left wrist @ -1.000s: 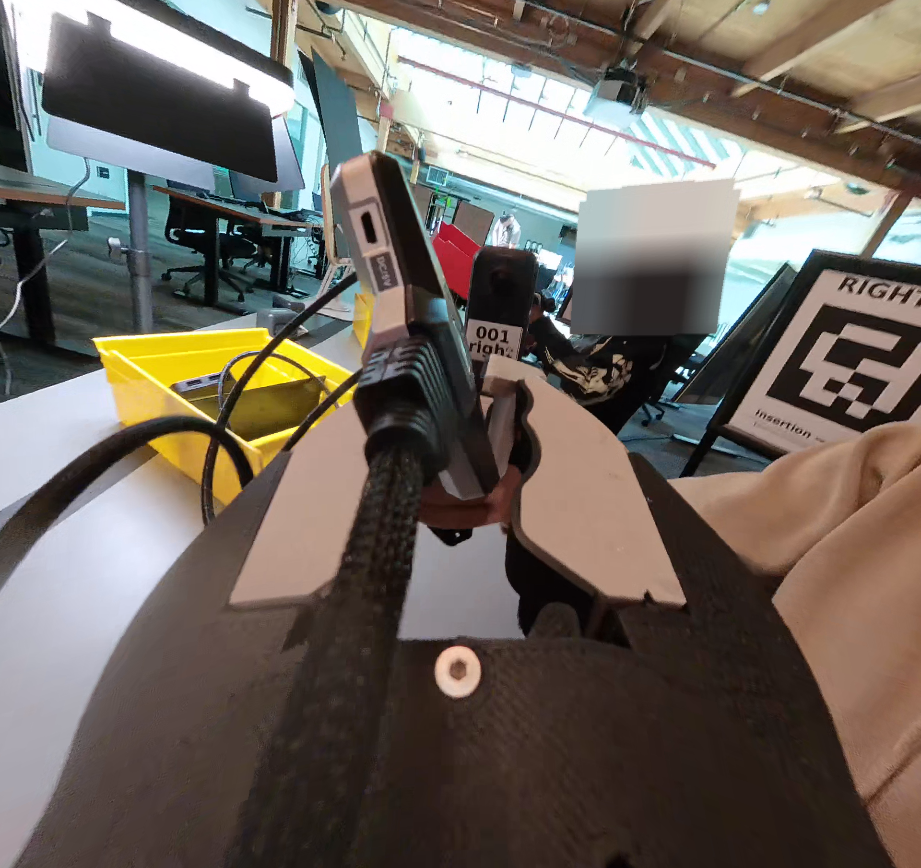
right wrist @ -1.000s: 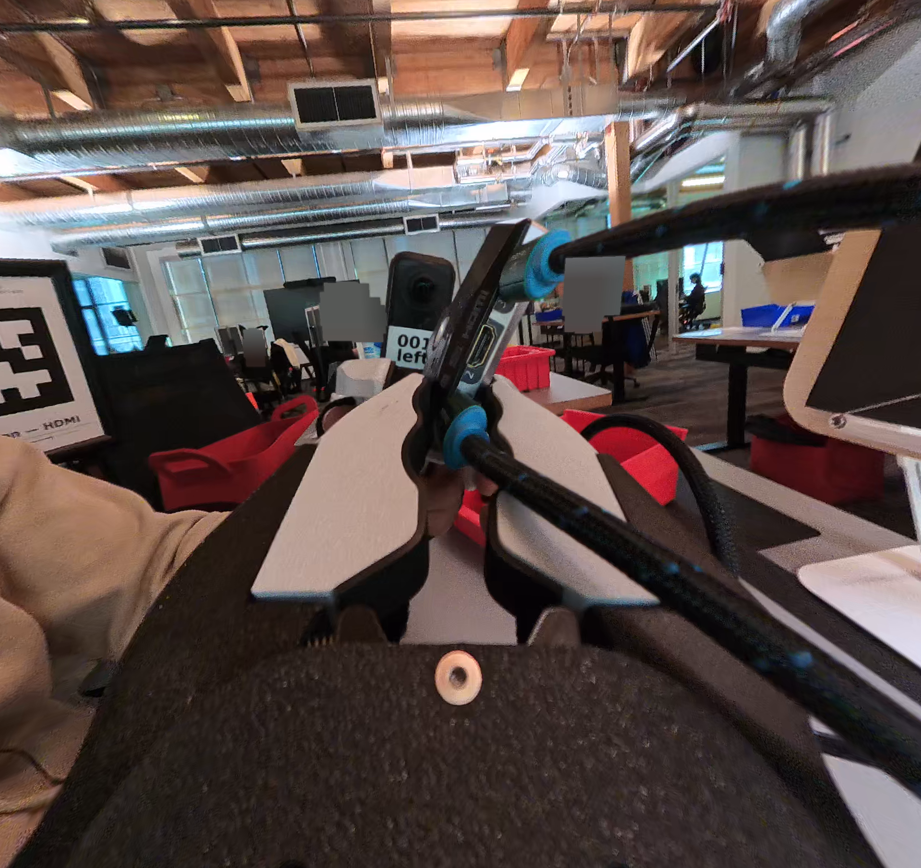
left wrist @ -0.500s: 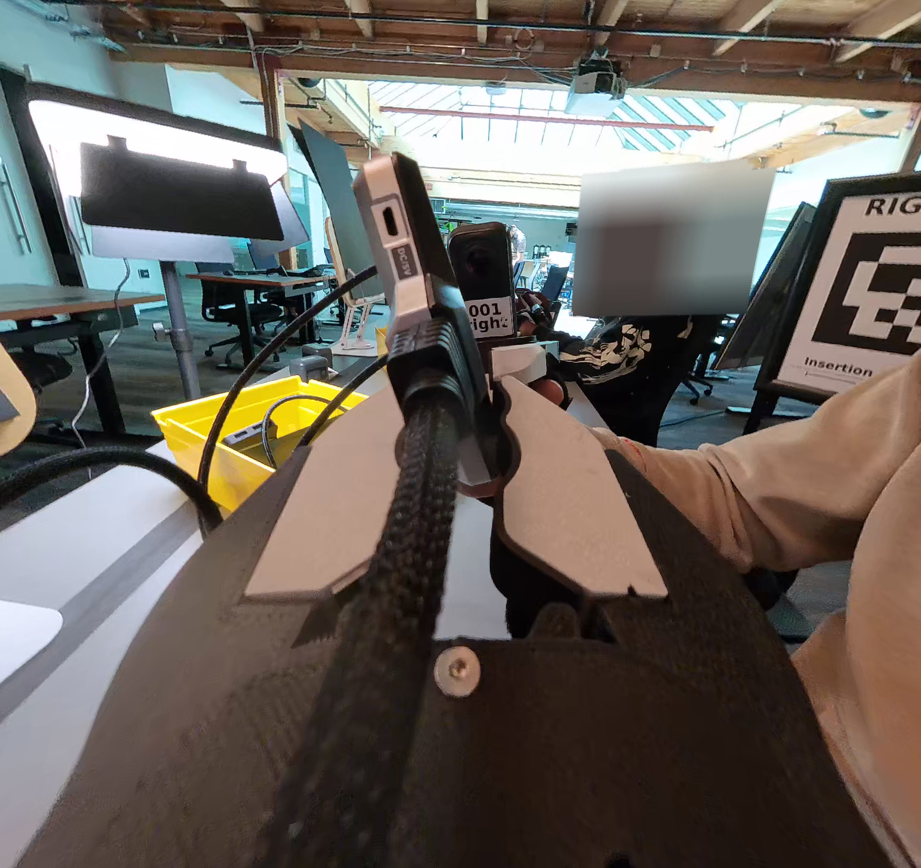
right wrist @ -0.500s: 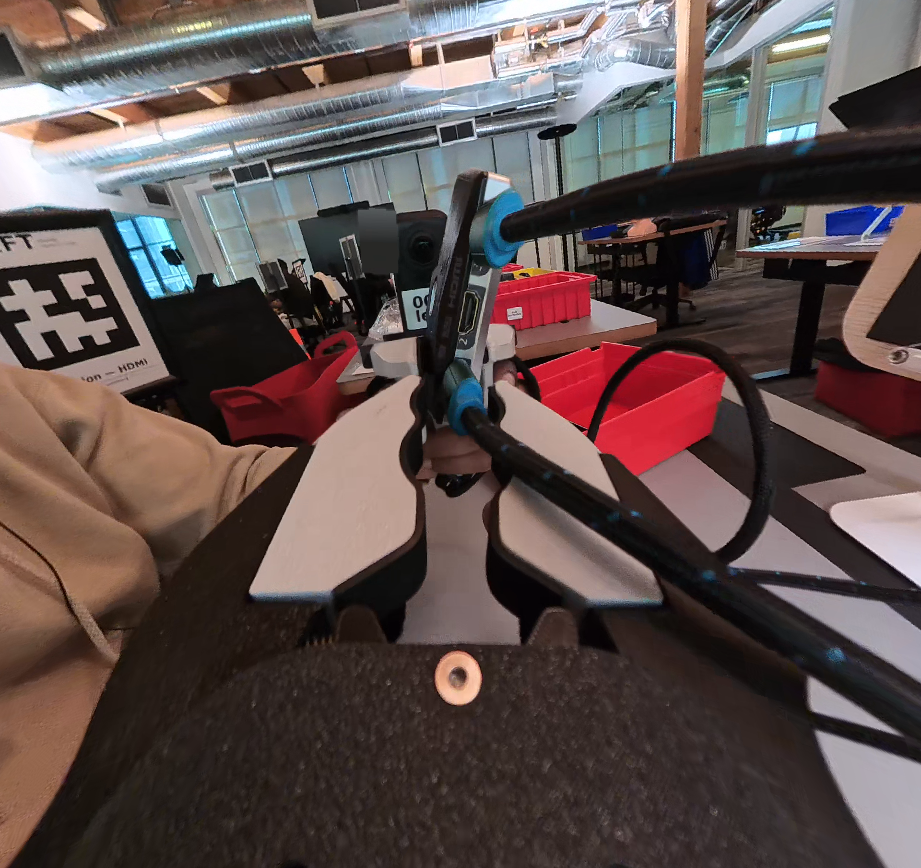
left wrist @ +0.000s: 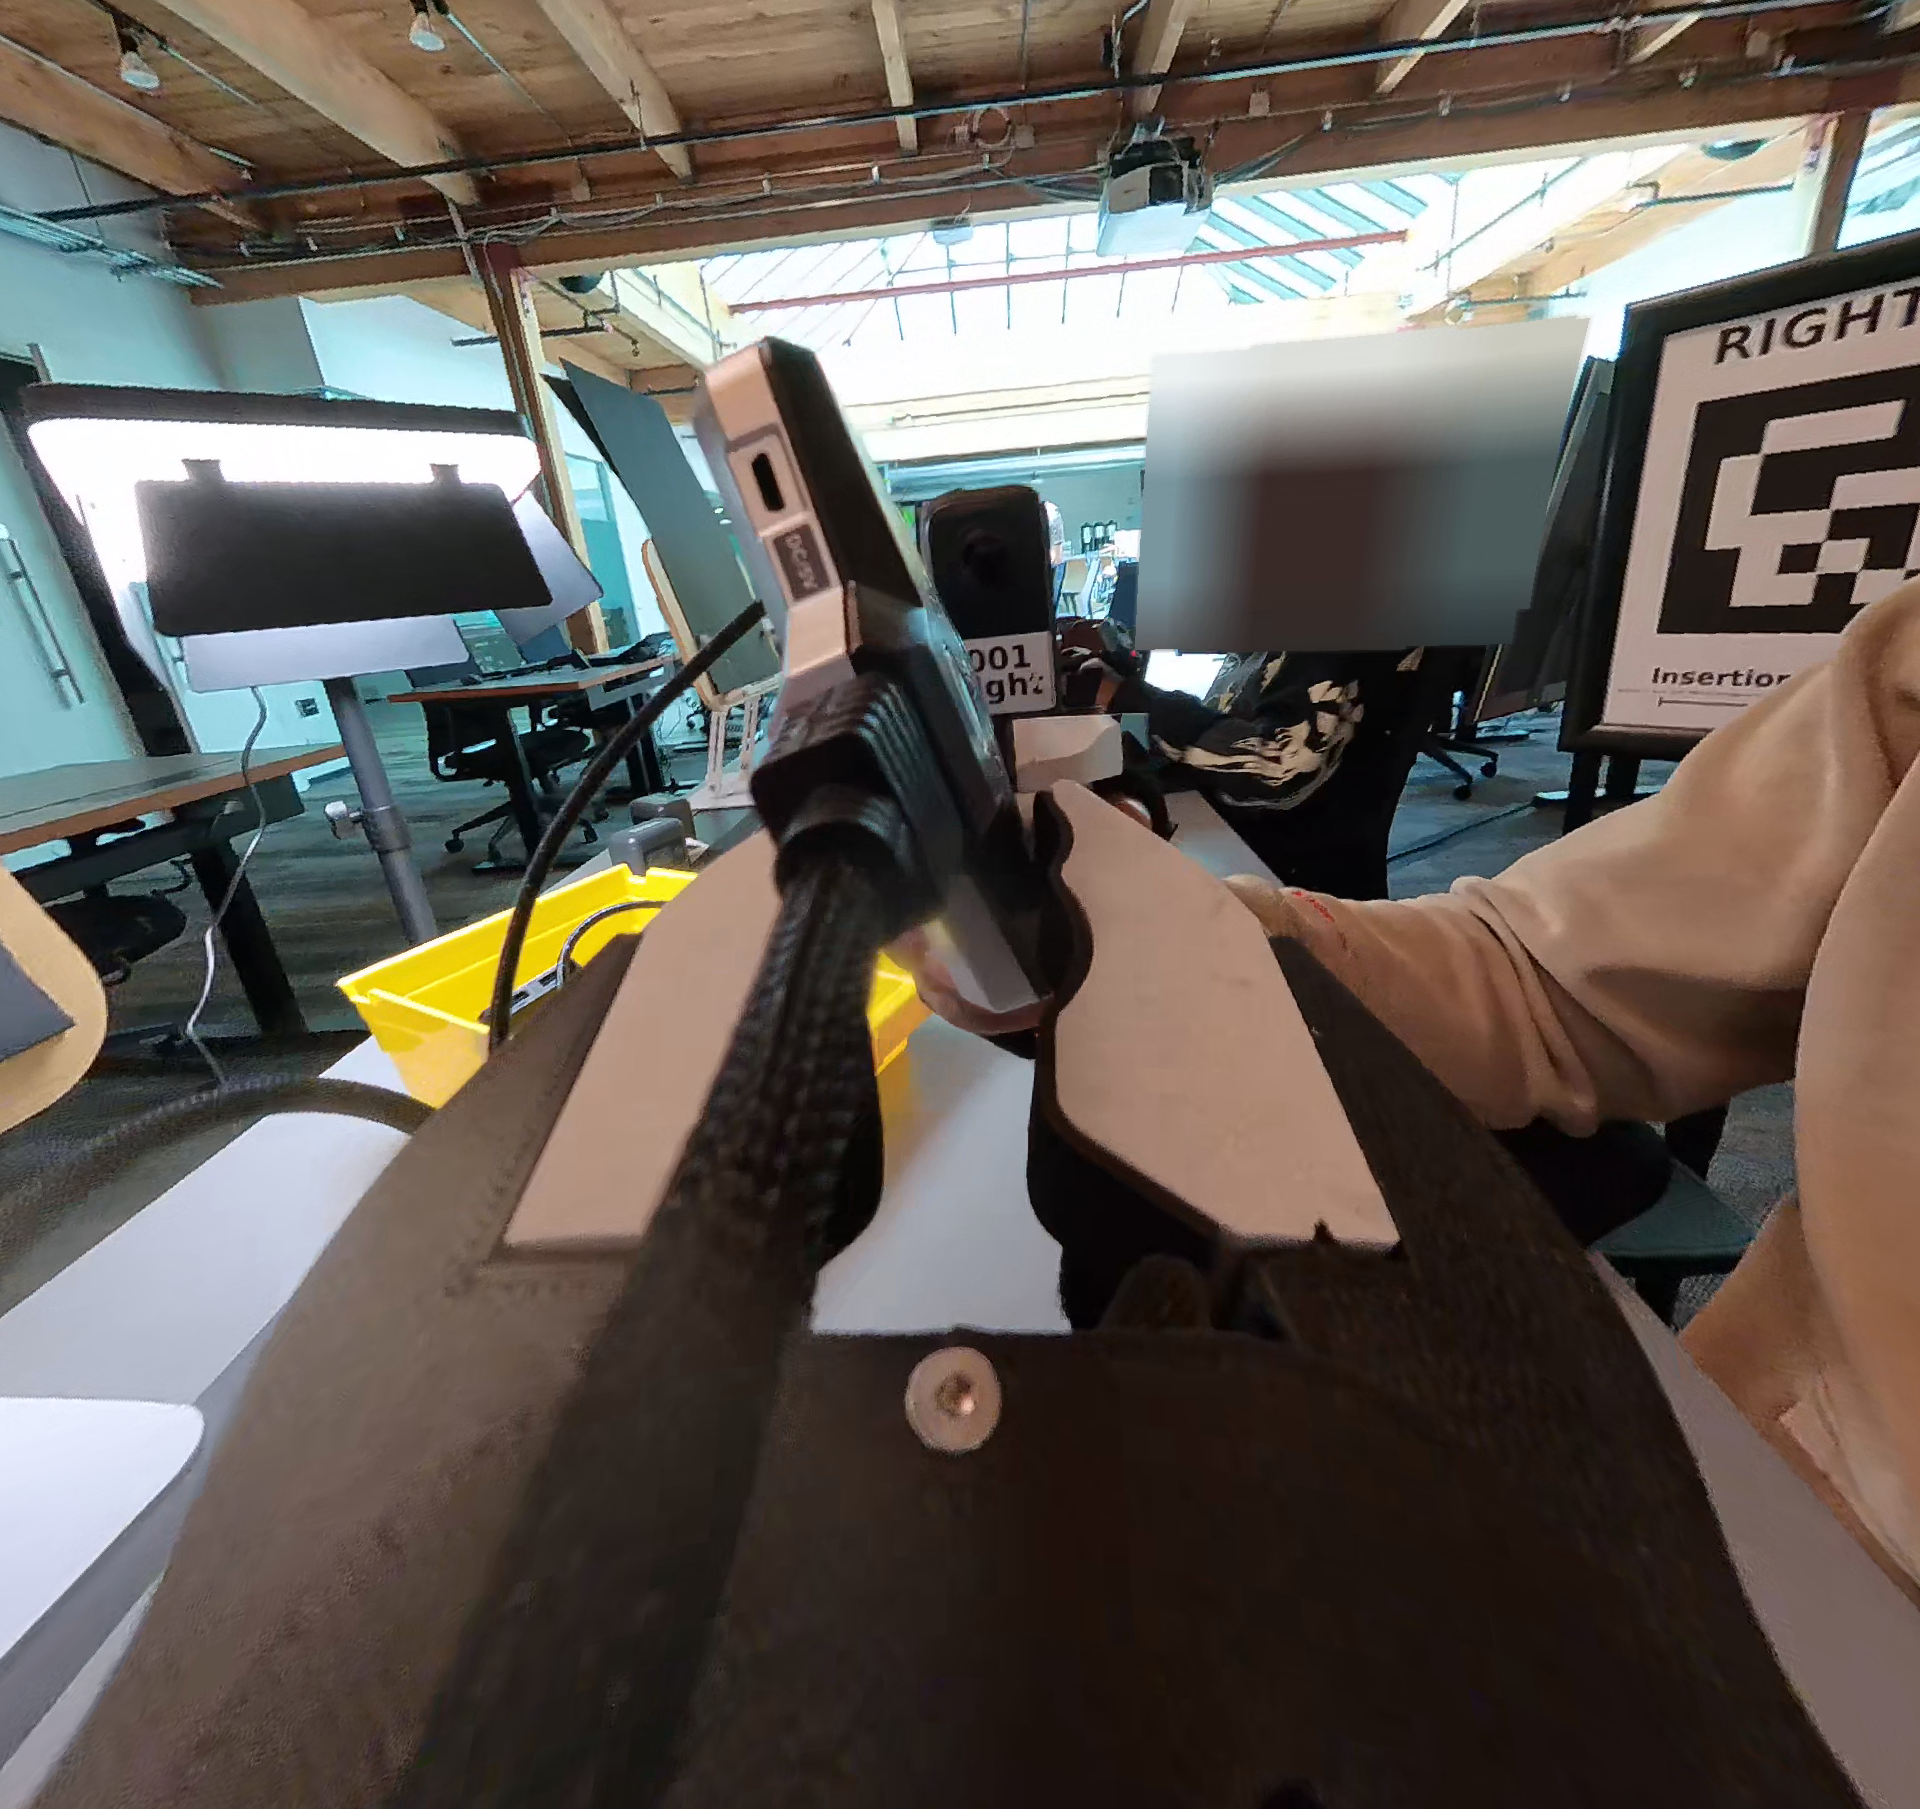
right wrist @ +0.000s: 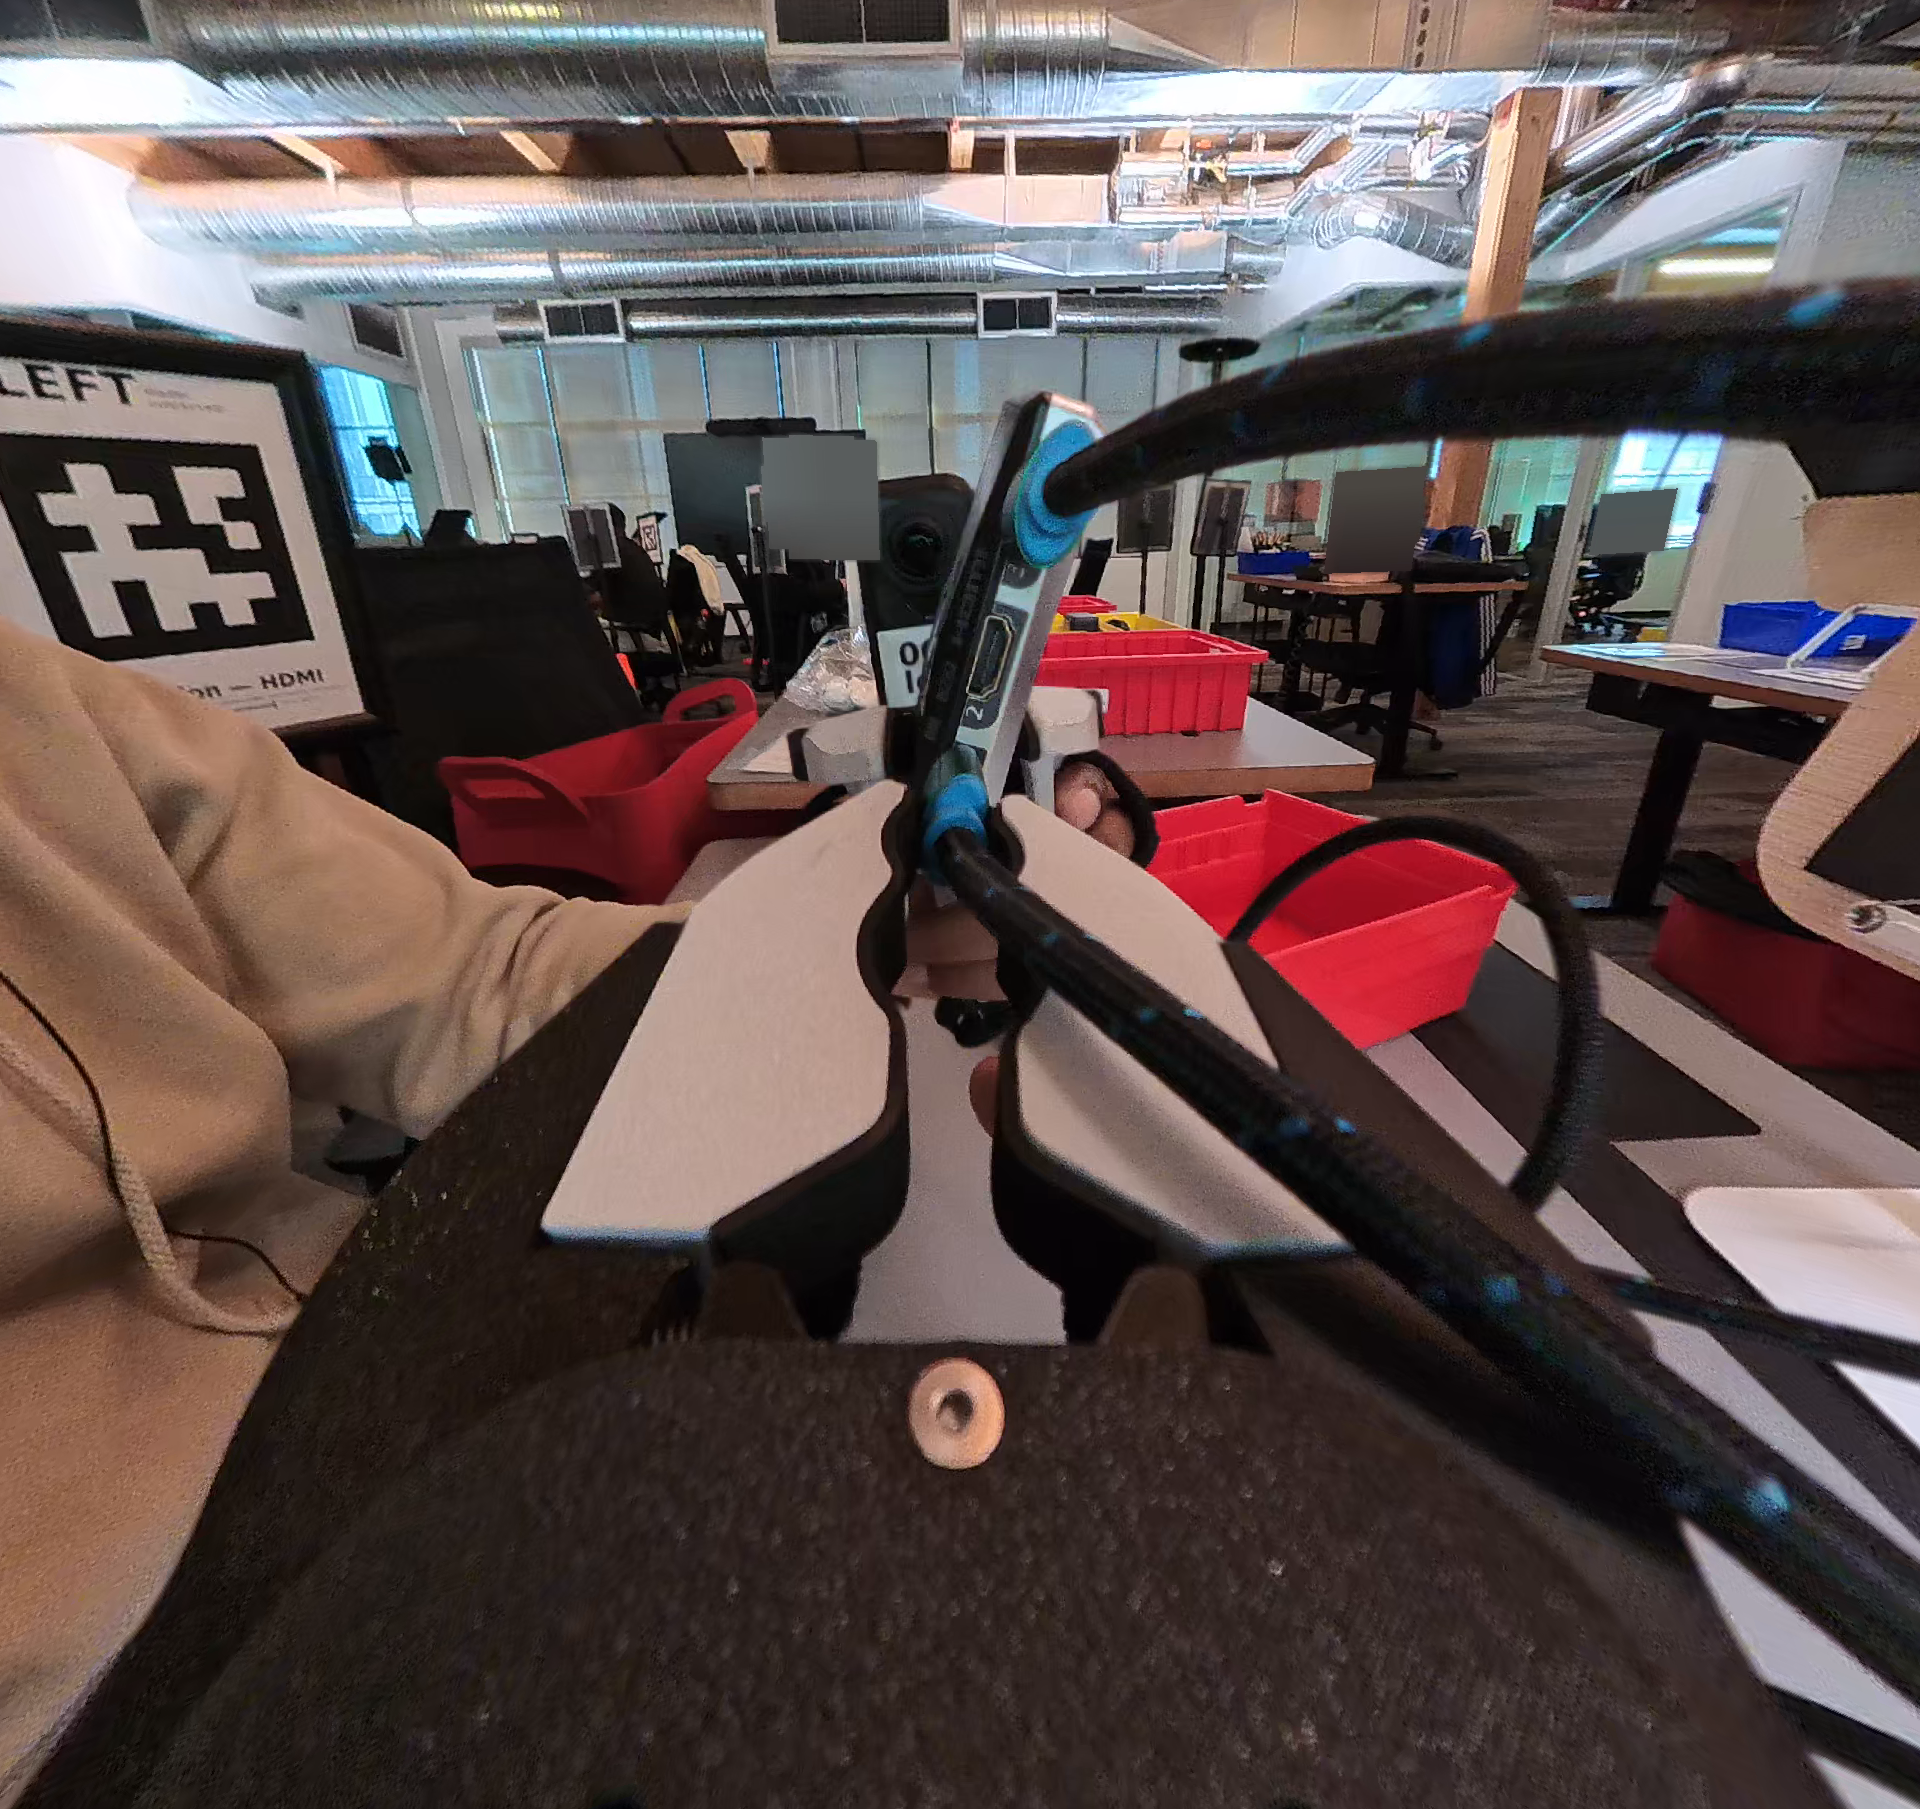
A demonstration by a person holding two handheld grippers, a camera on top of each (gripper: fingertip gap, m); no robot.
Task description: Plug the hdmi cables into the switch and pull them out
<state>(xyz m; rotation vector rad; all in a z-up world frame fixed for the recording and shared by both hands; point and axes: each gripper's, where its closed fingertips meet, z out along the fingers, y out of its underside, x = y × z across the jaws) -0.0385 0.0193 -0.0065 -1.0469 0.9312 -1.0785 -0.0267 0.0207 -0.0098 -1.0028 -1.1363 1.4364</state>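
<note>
Step in hand: while the HDMI switch (left wrist: 831, 616) stands lifted between both grippers, well above the table (left wrist: 156, 1260), this looks like the moment before a plug is pulled or pressed home; I cannot tell which.
Left gripper (left wrist: 940, 938): nearly closed, pinching the switch's lower end, just behind the seated black braided cable (left wrist: 821, 990).
Right gripper (right wrist: 951, 860): narrowly closed around the blue-collared plug (right wrist: 951, 809) at the switch's lower port (right wrist: 997, 637).
Second blue-collared cable (right wrist: 1049, 502): seated at the top port, arching away right of the right gripper.
Middle port: empty.
Method, judged: keep the left grip rigid as an anchor; move the right gripper straight along the plug's axis, without twisting.
Risk: braided cable stiffness may lever the switch sideways.
Yellow bin (left wrist: 436, 1001): beyond the left gripper, on the table.
</note>
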